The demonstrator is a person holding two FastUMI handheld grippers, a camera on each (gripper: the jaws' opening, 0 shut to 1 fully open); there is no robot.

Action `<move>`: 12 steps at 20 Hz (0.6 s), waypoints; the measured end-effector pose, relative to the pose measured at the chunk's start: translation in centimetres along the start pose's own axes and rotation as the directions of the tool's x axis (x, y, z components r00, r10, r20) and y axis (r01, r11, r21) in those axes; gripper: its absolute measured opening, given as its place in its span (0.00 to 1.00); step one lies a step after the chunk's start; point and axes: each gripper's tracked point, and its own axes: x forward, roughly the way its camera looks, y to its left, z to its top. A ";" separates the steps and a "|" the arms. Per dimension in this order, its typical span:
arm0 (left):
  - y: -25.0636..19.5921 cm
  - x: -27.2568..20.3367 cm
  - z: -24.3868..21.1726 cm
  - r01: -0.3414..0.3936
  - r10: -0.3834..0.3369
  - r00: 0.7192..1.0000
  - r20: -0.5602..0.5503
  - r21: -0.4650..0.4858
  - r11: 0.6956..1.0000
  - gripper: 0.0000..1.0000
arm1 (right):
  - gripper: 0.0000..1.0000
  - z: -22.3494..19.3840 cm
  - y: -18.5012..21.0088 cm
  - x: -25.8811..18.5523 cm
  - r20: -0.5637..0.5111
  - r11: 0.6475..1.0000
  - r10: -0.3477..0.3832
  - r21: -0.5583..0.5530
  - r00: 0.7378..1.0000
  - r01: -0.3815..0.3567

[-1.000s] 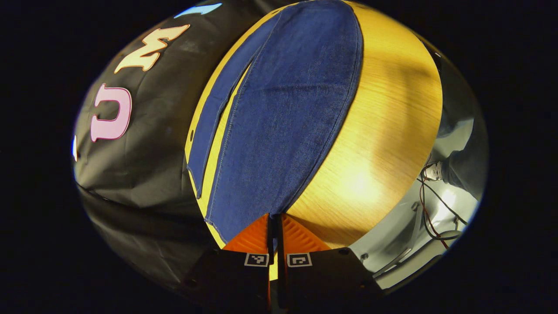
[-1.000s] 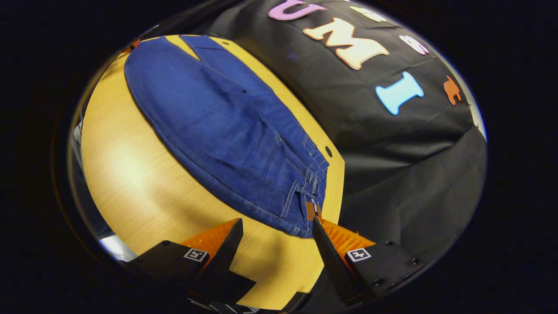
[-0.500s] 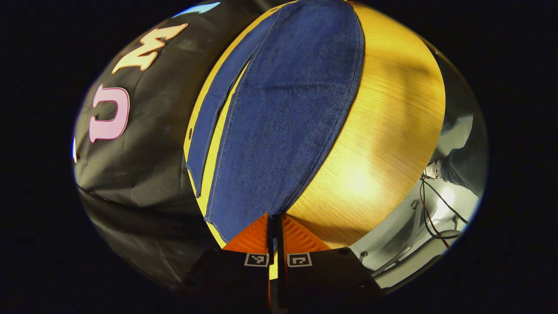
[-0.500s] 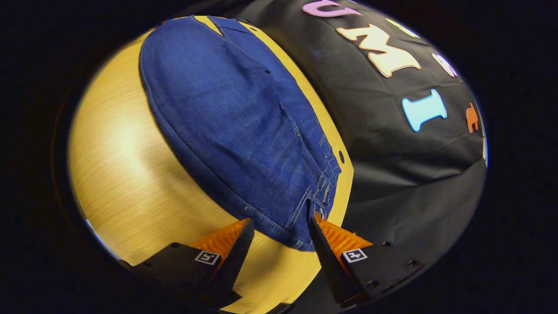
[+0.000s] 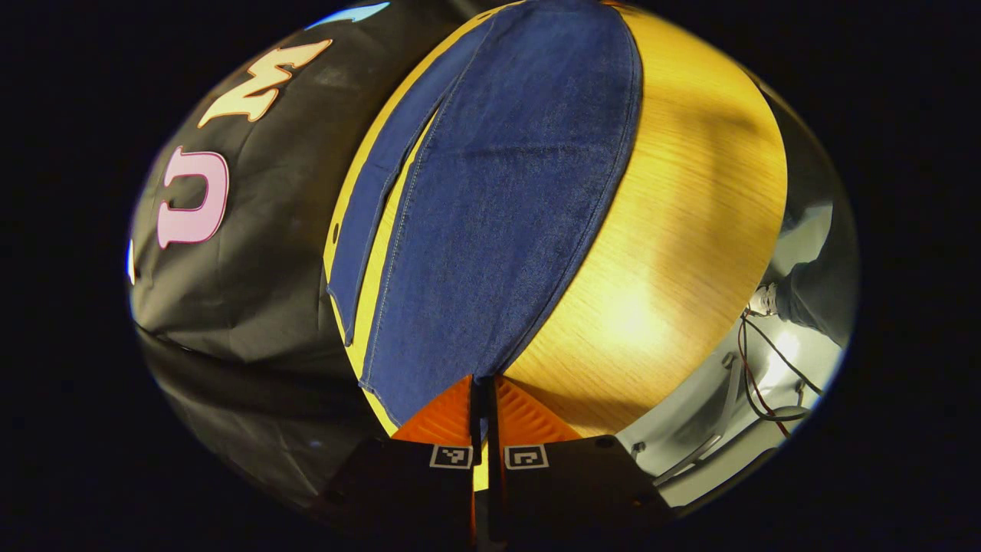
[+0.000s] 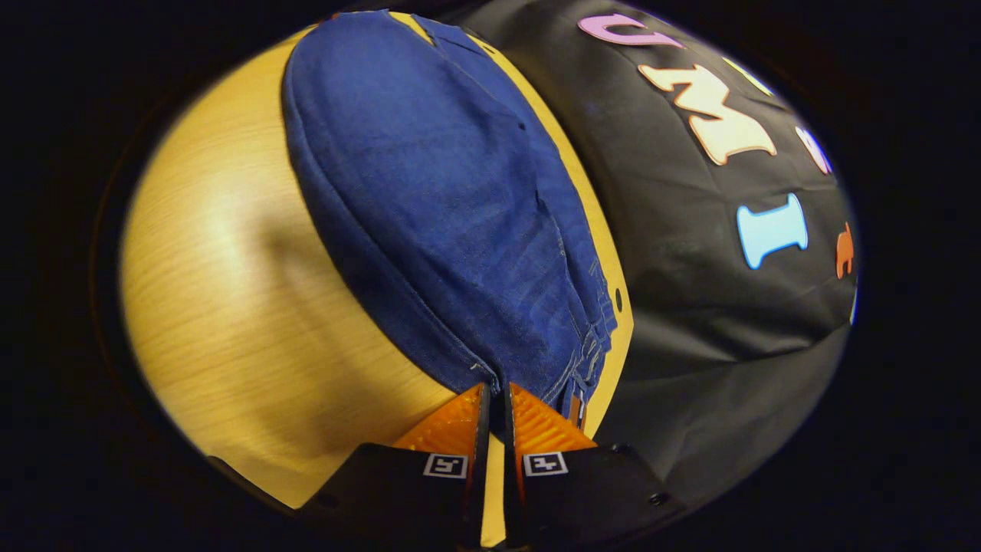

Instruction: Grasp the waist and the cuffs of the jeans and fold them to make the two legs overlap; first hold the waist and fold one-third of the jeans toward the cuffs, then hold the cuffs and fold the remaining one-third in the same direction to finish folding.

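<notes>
Wooden table (image 5: 674, 230) is supporting flat jeans (image 5: 498, 215) — left gripper (image 5: 483, 383) is pinching a cuff, right gripper (image 6: 494, 391) is pinching the waist, both readying to bring the legs together.

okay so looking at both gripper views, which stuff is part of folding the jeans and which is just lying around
Part of the job:
jeans
left gripper, shut on the cuff
right gripper, shut on the waist
wooden table

Just lying about:
cables on the floor

Dark blue jeans (image 5: 498, 207) with pale stitching — ahead of orange ribbed fingers (image 5: 448, 418) with black-and-white square tags — on a yellow wood-grain table (image 5: 674, 253).
</notes>
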 end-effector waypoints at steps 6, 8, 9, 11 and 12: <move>0.7 -0.1 0.0 0.030 -0.035 0.999 -0.037 -0.148 0.989 0.00 | 0.04 0.9 -2.6 -1.6 0.009 0.981 -0.071 0.180 0.997 0.068; 2.4 -0.6 0.6 0.003 -0.011 0.999 -0.034 -0.231 0.973 0.00 | 0.04 2.0 -4.7 -2.5 0.022 0.961 -0.115 0.254 0.993 0.106; 3.6 -0.8 1.0 -0.016 0.008 0.999 -0.031 -0.270 0.963 0.00 | 0.04 2.7 -5.9 -2.9 0.025 0.951 -0.136 0.282 0.990 0.123; 6.1 -1.6 2.0 -0.052 0.042 0.998 -0.038 -0.333 0.942 0.00 | 0.04 3.9 -8.4 -2.9 0.038 0.934 -0.177 0.321 0.983 0.156; 7.5 -1.9 2.4 -0.064 0.056 0.998 -0.032 -0.356 0.932 0.00 | 0.03 4.6 -9.5 -3.0 0.044 0.925 -0.195 0.341 0.980 0.169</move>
